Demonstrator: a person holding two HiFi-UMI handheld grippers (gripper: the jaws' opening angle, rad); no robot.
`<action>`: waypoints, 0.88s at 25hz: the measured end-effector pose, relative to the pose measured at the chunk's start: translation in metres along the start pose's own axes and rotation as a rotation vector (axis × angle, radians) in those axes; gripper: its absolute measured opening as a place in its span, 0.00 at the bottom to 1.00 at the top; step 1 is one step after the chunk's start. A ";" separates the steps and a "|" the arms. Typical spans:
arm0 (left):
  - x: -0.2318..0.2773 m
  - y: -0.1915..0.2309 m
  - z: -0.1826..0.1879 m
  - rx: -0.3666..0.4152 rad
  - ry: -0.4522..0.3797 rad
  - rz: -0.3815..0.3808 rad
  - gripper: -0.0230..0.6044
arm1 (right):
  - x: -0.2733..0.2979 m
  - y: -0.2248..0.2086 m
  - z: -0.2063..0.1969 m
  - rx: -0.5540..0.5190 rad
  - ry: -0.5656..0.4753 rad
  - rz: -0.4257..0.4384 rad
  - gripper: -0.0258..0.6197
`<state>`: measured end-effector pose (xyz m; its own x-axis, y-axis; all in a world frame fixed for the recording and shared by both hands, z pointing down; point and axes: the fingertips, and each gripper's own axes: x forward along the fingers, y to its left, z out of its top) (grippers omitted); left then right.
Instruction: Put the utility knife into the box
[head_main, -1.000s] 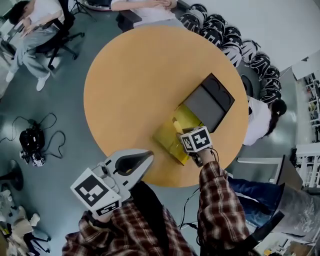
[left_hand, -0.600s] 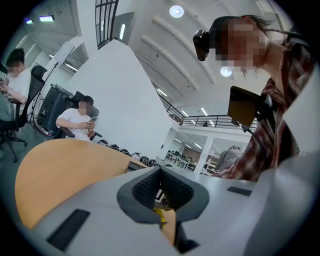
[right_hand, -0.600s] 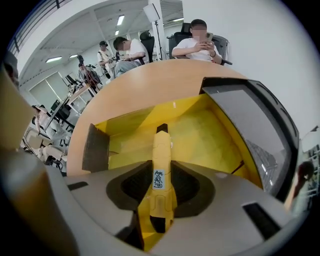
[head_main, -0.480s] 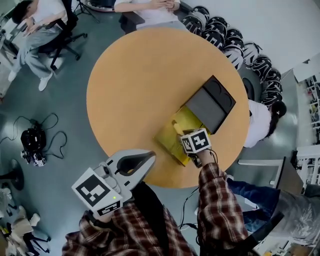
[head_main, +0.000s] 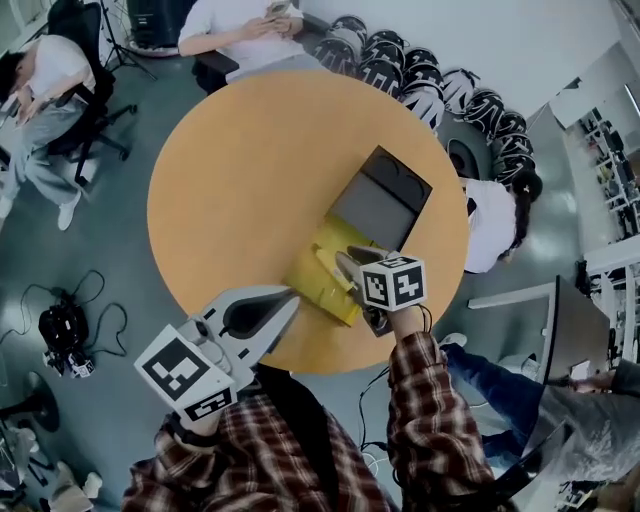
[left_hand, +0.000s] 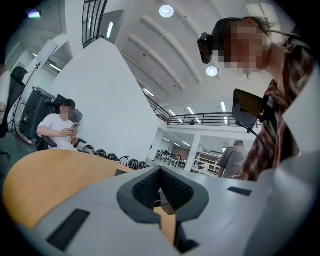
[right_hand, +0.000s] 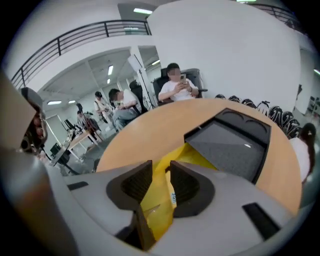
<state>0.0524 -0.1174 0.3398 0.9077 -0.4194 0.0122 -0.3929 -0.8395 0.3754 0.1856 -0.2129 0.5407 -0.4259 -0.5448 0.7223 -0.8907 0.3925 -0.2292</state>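
A yellow box lies open on the round table, beside an open dark grey case. My right gripper hangs over the yellow box. In the right gripper view its jaws are shut on a thin yellow flap with a small label. I cannot tell whether that piece belongs to the box or to the knife's packaging. No utility knife shows clearly anywhere. My left gripper hovers at the table's near edge, shut with nothing in it.
Seated people sit past the table's far edge and at the far left. A row of black helmets lines the floor behind. Another person sits close to the table's right side.
The head view has swung. My right gripper has shifted slightly left over the yellow box, and the yellow flap now stands up at its jaws. The left gripper has hardly moved.
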 end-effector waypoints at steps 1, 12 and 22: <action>0.005 -0.003 0.004 0.012 -0.002 -0.019 0.05 | -0.015 0.004 0.011 0.010 -0.055 0.003 0.23; 0.055 -0.035 0.043 0.099 -0.025 -0.192 0.05 | -0.194 0.071 0.097 -0.032 -0.611 -0.081 0.07; 0.085 -0.074 0.053 0.121 -0.024 -0.312 0.05 | -0.265 0.088 0.084 -0.016 -0.761 -0.191 0.06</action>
<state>0.1512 -0.1095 0.2644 0.9838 -0.1426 -0.1086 -0.1125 -0.9629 0.2452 0.2074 -0.0959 0.2743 -0.2620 -0.9598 0.1009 -0.9597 0.2481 -0.1320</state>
